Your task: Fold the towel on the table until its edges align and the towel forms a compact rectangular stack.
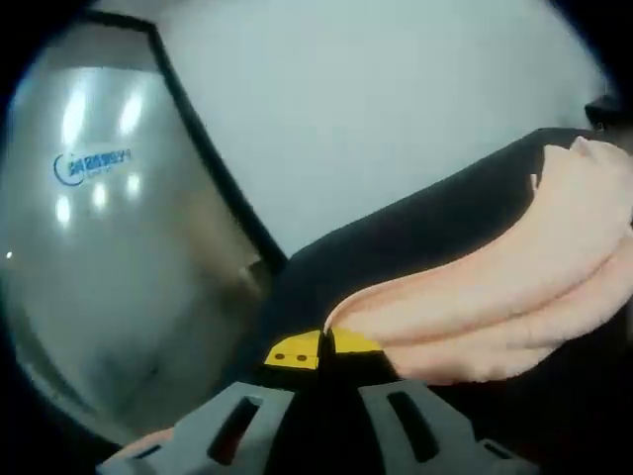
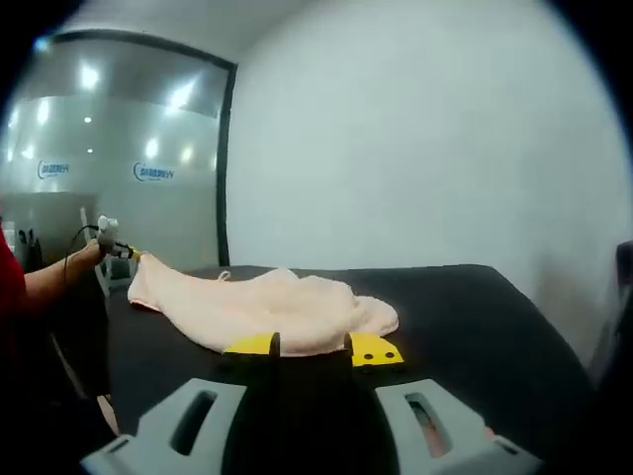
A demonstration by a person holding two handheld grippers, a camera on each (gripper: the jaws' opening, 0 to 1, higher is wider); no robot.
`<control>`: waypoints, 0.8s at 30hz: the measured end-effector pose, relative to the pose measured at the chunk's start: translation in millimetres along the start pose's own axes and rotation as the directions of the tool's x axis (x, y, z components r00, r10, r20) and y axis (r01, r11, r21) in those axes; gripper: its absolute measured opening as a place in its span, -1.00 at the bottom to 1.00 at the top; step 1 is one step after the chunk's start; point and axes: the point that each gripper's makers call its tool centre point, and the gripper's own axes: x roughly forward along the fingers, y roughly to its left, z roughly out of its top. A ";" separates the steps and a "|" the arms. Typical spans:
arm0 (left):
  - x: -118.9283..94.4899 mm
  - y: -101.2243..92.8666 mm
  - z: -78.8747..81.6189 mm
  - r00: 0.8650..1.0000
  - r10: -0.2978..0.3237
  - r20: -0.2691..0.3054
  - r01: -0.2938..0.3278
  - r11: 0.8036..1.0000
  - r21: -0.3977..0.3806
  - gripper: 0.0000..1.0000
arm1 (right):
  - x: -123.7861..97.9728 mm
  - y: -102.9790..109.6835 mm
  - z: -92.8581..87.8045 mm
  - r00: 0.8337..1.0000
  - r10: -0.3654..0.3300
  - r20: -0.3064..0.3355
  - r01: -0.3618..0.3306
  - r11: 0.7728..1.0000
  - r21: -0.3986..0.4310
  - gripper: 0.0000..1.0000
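1. Left gripper [image 1: 324, 348] clenched on one end of the towel [image 1: 495, 297], yellow tips pressed together with peach cloth pinched between them; probably lifting that end clear of the table [image 1: 415, 228] so it can be carried over for a fold.
2. Right gripper [image 2: 312, 346] spread wide, grasping nothing, yellow tips at the towel's [image 2: 267, 302] near edge; likely lining up for a grip on the opposite end.
3. Towel bunched lengthwise, stretched from far left toward the right gripper, edges nowhere near aligned yet.
4. Black table underneath, matte, otherwise bare.
5. Plain white wall [image 2: 415, 148] beyond; frosted glass partition [image 2: 109, 168] with blue lettering to the left.
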 end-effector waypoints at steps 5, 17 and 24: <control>9.5 37.4 -22.3 0.987 0.163 -0.002 -0.163 0.985 -0.052 -1.00 | 0.6 -15.6 -2.3 0.998 -0.068 -0.017 0.069 0.997 0.024 -0.54; 38.5 -62.1 -31.7 0.970 -0.056 0.237 0.071 0.996 -0.057 -1.00 | 54.4 -35.6 47.6 0.986 -0.163 -0.020 0.164 0.977 0.135 -0.53; 44.0 -63.8 -33.8 0.969 -0.081 0.234 0.098 0.993 -0.065 -1.00 | 157.3 -31.3 50.1 0.980 -0.116 -0.160 0.121 0.992 0.024 -0.45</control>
